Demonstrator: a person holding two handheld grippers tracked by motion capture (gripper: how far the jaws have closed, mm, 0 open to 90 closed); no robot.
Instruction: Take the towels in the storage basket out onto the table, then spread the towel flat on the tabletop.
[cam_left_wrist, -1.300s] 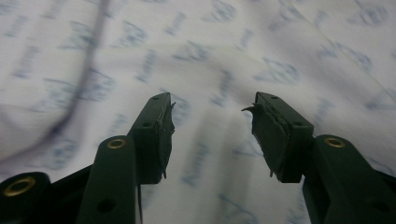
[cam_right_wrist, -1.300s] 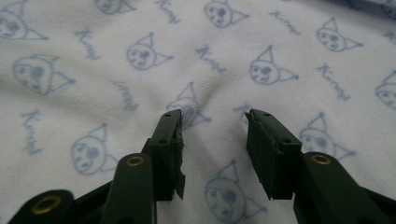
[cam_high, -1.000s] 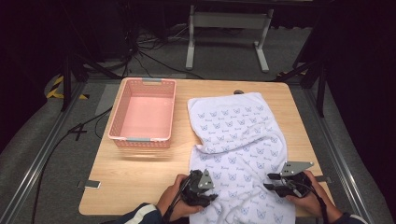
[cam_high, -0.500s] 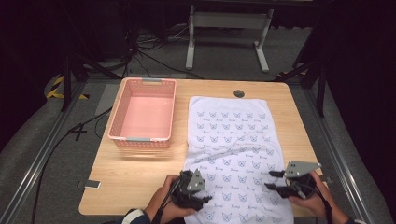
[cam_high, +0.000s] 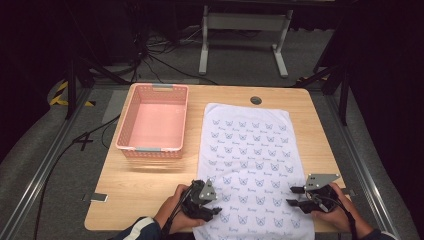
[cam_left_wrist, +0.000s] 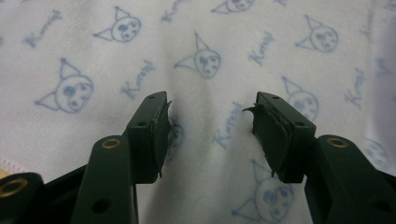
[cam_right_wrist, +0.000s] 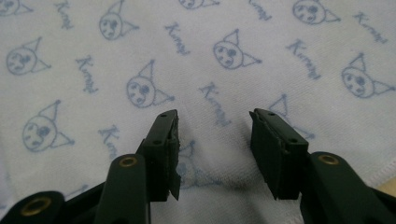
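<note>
- Lying flat and spread out on the desk (cam_high: 150, 200), the white towel (cam_high: 248, 160) with blue cat-face prints runs away from both hand-held grippers toward the far edge, its near end hanging just over the edge closest to the person.
- Over the towel's near left corner hovers the left hand-held gripper (cam_high: 209, 200); its jaws stand apart, nothing is pinched between them, and they have just been closing a little.
- In the left gripper view, that gripper (cam_left_wrist: 210, 123) looks straight down on smooth printed cloth, with the towel's hem and a sliver of desk showing by the left jaw.
- At the towel's near right edge sits the right hand-held gripper (cam_high: 296, 196), jaws also parted and holding nothing, pointing inward across the cloth toward the left one.
- In the right gripper view, the gripper (cam_right_wrist: 214, 126) has the cloth directly below and between its jaws, and the stitched hem with a bit of desk lies just past the right jaw.
- A hand wraps each gripper from behind; the left one (cam_high: 172, 212) comes out of a dark sleeve with a white stripe.
- Beyond the left hand-held gripper, well apart from it and just beside the towel's left edge, stands a pink basket (cam_high: 152, 149).
- Past the towel's far end, a small round dark grommet (cam_high: 256, 100) is set into the desk.
</note>
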